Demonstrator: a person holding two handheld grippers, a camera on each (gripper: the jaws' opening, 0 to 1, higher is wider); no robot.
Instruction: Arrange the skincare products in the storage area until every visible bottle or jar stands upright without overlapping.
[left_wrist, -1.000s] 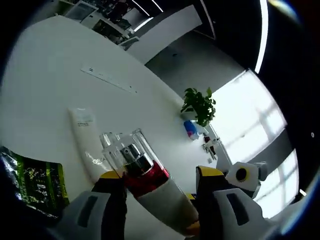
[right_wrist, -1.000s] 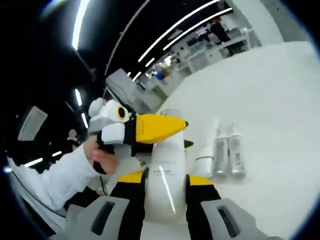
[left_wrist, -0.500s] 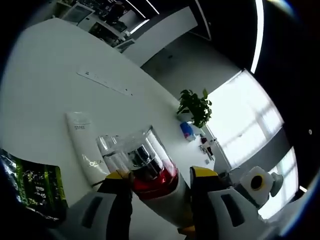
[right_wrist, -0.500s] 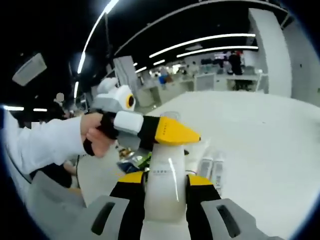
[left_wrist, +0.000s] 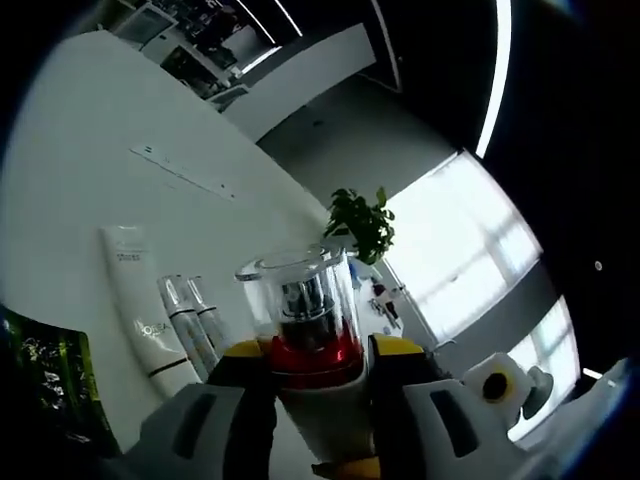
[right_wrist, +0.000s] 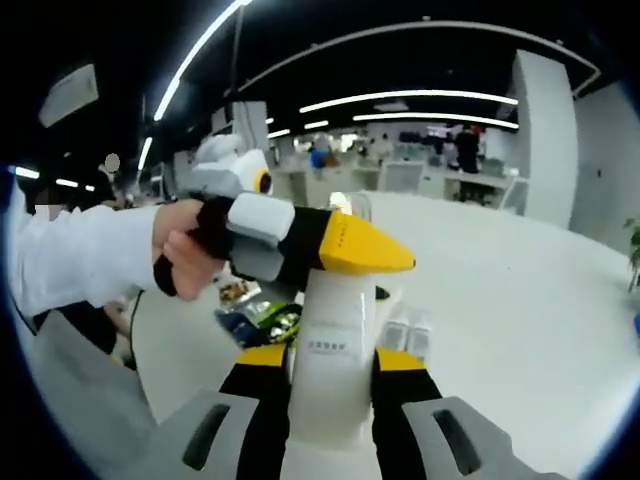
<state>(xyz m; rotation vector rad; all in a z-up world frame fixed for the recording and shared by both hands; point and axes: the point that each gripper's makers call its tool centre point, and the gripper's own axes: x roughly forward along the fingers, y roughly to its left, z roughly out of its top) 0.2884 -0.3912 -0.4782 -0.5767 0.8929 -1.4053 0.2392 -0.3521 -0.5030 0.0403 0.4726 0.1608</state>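
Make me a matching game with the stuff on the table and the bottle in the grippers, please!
Things:
1. bottle
2. white tube
3. two slim silver tubes
4. potted plant

Where or how:
A. lying flat on the white table, label up
B. standing far off by the bright window
C. held between the fingers of both grippers, clear cap on
D. lying side by side next to the white tube

Pairs: 1-C, 2-A, 3-D, 4-B
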